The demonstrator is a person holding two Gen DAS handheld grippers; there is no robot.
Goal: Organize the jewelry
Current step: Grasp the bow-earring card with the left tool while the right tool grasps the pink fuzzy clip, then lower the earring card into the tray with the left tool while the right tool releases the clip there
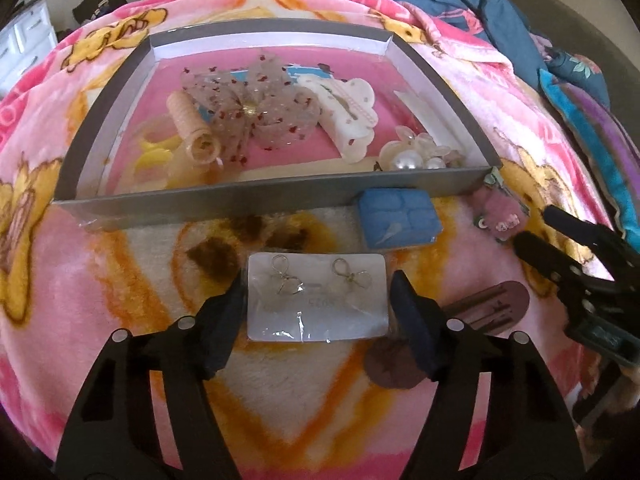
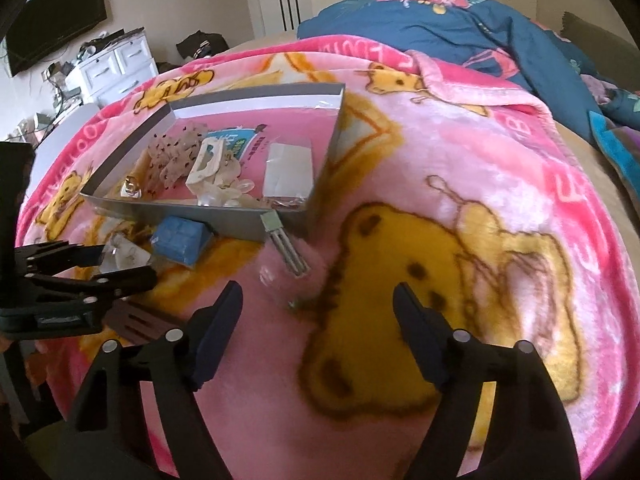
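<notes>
The left tongs stood open astride the earring card, one pad at each short edge, close to the edges but not visibly pressing. The card lay flat on the plush blanket of the bed, in front of the grey tray. It was a small white rectangle in a glossy clear sleeve, carrying two thin wire earrings shaped like bows. It looked very light and fairly stiff, but the sleeve would be slippery and the card could bow if squeezed hard across its width. Pinching the two short edges seemed the sensible hold, well away from the fine wire, which would bend easily. The soft pile under it might let a pad slide beneath an edge.

The right tongs hung open with nothing between them, above a yellow bear print on the blanket. Just ahead of them lay a small clear packet, hard to make out, and a metal hair clip.

Inside the tray sat a spotted mesh bow, a cream claw clip, a ribbed roller and a pearl cluster. A blue block lay against the tray's front wall, and a brown comb lay to the card's right.
</notes>
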